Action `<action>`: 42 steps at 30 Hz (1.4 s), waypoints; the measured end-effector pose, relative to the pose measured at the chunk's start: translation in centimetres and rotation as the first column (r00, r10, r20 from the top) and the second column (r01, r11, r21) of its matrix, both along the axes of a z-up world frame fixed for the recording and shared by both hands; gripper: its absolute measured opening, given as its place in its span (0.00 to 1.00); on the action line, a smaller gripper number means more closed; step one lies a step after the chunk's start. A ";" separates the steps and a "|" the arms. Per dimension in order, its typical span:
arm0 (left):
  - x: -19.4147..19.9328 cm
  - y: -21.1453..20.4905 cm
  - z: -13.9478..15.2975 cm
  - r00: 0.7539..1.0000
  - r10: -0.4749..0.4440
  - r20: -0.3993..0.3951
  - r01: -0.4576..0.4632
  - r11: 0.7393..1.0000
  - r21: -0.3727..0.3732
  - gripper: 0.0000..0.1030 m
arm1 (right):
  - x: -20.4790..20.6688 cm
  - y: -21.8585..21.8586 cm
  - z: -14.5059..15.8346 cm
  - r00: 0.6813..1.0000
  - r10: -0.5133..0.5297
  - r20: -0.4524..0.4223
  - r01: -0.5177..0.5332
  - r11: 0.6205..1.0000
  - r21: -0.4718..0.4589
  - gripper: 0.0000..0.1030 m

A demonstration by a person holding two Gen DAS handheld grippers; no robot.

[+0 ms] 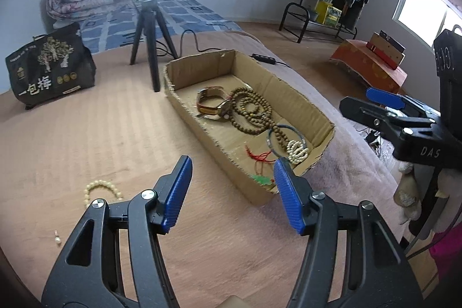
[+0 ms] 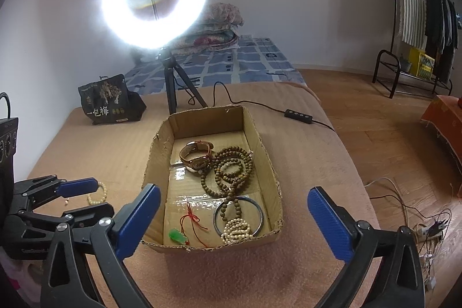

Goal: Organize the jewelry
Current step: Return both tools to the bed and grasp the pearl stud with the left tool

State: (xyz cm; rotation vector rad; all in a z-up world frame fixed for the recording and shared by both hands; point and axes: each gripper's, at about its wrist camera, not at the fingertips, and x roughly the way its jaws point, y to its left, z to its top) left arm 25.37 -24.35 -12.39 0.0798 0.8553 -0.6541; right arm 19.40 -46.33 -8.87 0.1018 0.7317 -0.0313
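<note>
Both grippers, left gripper (image 1: 232, 194) and right gripper (image 2: 234, 221), spread wide and empty, cardboard box (image 2: 267, 160) holding watch (image 2: 197, 156), wooden beads (image 2: 234, 166), bangle (image 2: 260, 214)

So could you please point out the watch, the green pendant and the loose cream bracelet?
watch (image 2: 197, 157): right wrist view, on its strap.
green pendant (image 2: 177, 236): right wrist view, on the stone.
cream bracelet (image 1: 99, 186): left wrist view, on its beads.

cardboard tray (image 2: 157, 152) holds watch (image 2: 196, 156), beads (image 2: 231, 166); cream bracelet (image 1: 99, 188) lies outside.

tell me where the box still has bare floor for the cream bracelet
Bare cardboard lies at the far end of the box, behind the watch, and along its left wall above the green pendant. The right side is crowded with brown beads, bangle and pearl bracelet.
</note>
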 end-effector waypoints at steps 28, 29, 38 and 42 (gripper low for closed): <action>-0.6 20.5 -5.1 0.956 0.293 0.013 -0.293 0.952 0.086 0.59 | 1.8 12.0 -0.4 0.967 0.254 -0.010 -0.254 0.966 0.053 1.00; -0.7 20.8 -5.4 0.956 0.295 0.011 -0.295 0.952 0.087 0.59 | 1.9 12.4 -0.5 0.965 0.263 -0.012 -0.262 0.963 0.057 0.99; -0.4 21.7 -7.4 0.954 0.300 -0.018 -0.296 0.949 0.108 0.40 | 4.5 17.2 -3.2 0.929 0.356 -0.100 -0.347 0.933 0.091 0.85; 0.8 22.1 -8.2 0.945 0.320 -0.061 -0.315 0.946 0.083 0.31 | 5.7 18.7 -4.9 0.914 0.377 -0.153 -0.362 0.925 0.118 0.74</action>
